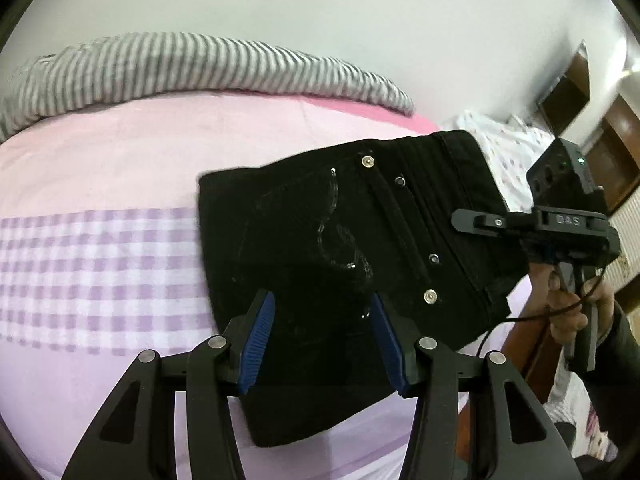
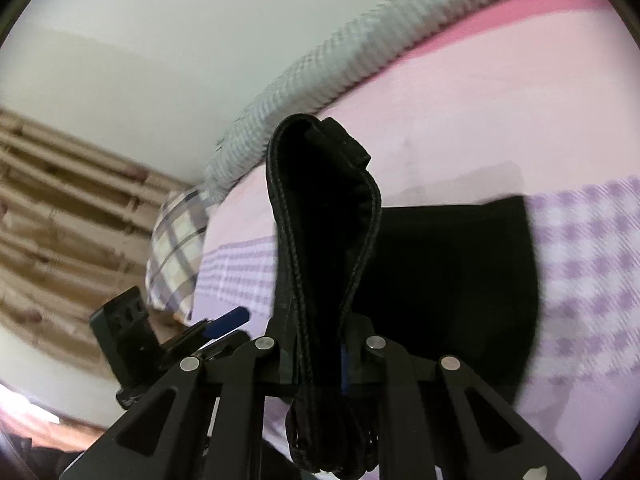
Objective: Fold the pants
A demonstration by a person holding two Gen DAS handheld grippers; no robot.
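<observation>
Pink checked bed point(image 1: 100, 264) carries my black pants point(image 1: 320, 240); my right tool point(image 2: 320, 356) is clamped tight on their waistband; my left tool point(image 1: 322, 340) stands half-open, pads apart over the pants; only the right view shows a plaid pillow point(image 2: 178, 252).

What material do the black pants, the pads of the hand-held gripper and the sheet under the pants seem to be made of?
Black pants: probably denim or heavy cotton, matte, with stitched seams and shiny metal rivets and buttons.
Pads of the left hand-held gripper: likely rubber or soft plastic, blue, finely ribbed.
Sheet: thin woven cloth, perhaps cotton, matte, pink with a lilac check band.
</observation>
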